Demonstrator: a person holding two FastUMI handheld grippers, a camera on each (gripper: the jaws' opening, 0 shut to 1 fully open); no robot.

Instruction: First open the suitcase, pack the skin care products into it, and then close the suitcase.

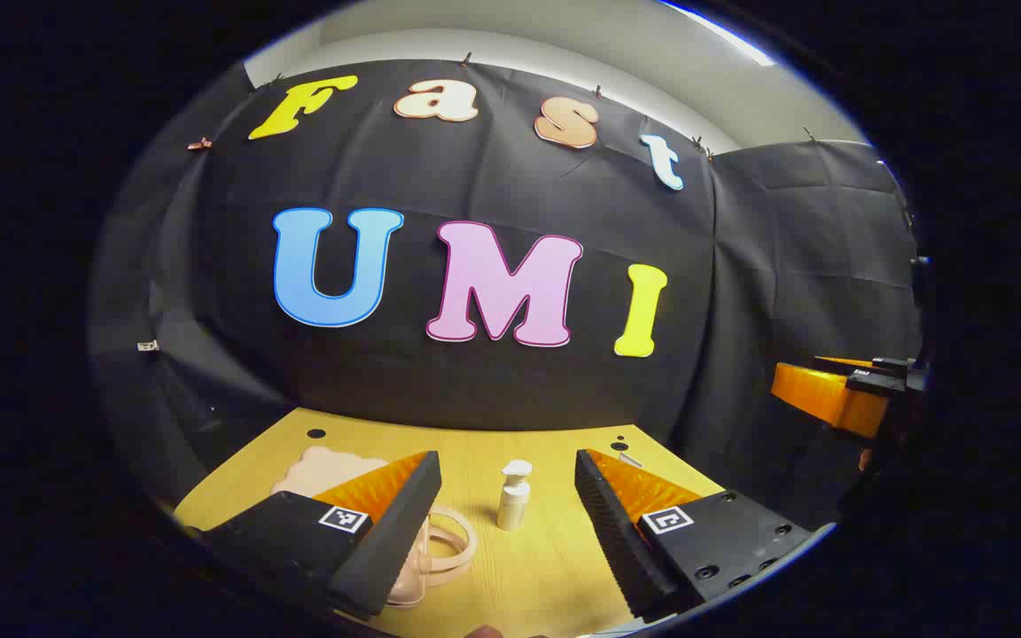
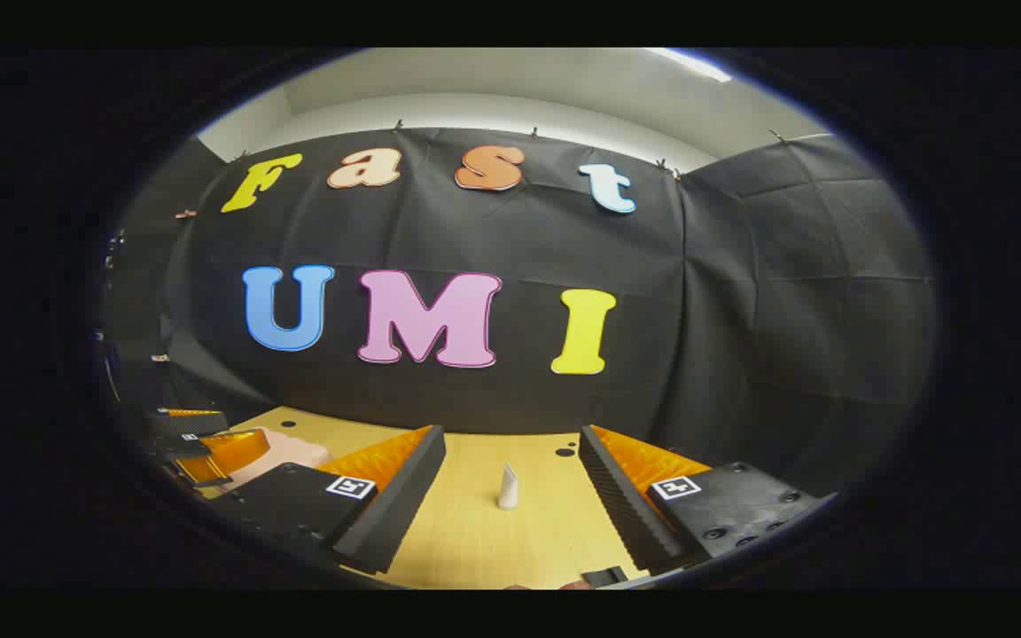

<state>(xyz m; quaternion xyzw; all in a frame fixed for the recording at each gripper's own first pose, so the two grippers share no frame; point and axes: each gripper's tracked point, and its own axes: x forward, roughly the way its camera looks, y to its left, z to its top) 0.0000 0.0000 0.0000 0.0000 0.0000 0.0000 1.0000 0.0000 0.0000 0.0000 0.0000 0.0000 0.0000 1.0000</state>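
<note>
While both tongs, the left tongs [image 1: 508, 496] and right tongs [image 2: 512, 483], hang wide and empty, the pink suitcase [image 1: 333, 470] lies closed near the surface's [image 1: 546, 567] left edge; opening looks the step in hand, with the pump bottle [image 1: 513, 494] waiting mid-surface.

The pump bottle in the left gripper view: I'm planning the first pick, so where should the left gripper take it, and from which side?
Probably the pump bottle's straight round body below the pump head, coming in level from the front. It stands upright on the table, apart from the pink suitcase, already between the left gripper's open fingers. The head looks narrower and less steady.
</note>
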